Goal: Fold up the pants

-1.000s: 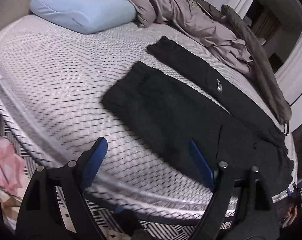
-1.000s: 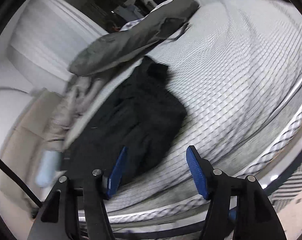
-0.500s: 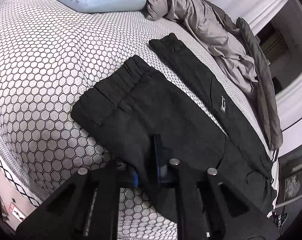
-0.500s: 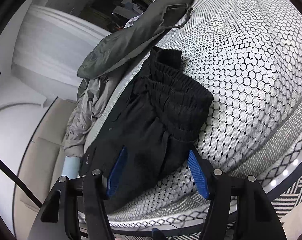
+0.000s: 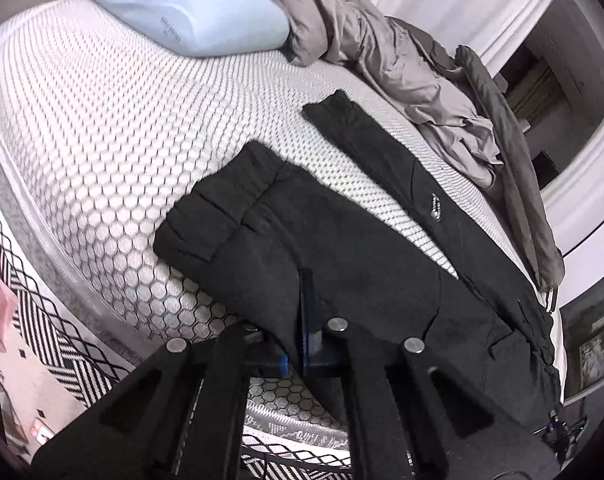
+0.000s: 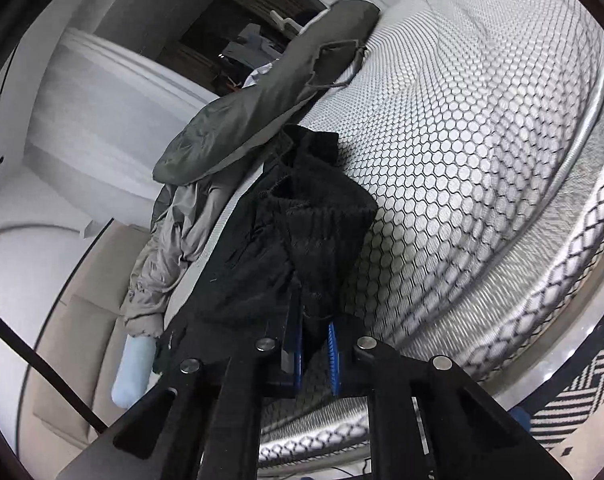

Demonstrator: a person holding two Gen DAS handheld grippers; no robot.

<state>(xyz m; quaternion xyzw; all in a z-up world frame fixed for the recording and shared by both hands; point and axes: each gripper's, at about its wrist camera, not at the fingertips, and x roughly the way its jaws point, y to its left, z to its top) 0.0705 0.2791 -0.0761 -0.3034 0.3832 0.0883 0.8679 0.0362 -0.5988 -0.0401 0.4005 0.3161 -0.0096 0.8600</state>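
Black pants (image 5: 342, 232) lie spread on the white honeycomb-patterned mattress (image 5: 102, 120), both legs running away toward the pillow end. My left gripper (image 5: 302, 320) is shut on the near edge of one leg, with black cloth draped over its blue pads. In the right wrist view the same pants (image 6: 286, 240) show their ribbed waistband bunched up. My right gripper (image 6: 314, 344) is shut on the waist edge, with black cloth pinched between its blue fingers (image 6: 333, 354).
A light blue pillow (image 5: 190, 8) lies at the head of the bed. A crumpled grey blanket (image 5: 402, 68) and a dark grey bag (image 6: 254, 108) lie along the far side beside the pants. A black-and-white patterned rug (image 6: 574, 408) covers the floor below the mattress edge.
Both grippers went from open to shut. The left closed on the pant leg first; the right then closed on the waistband. The waist cloth is bunched higher now.
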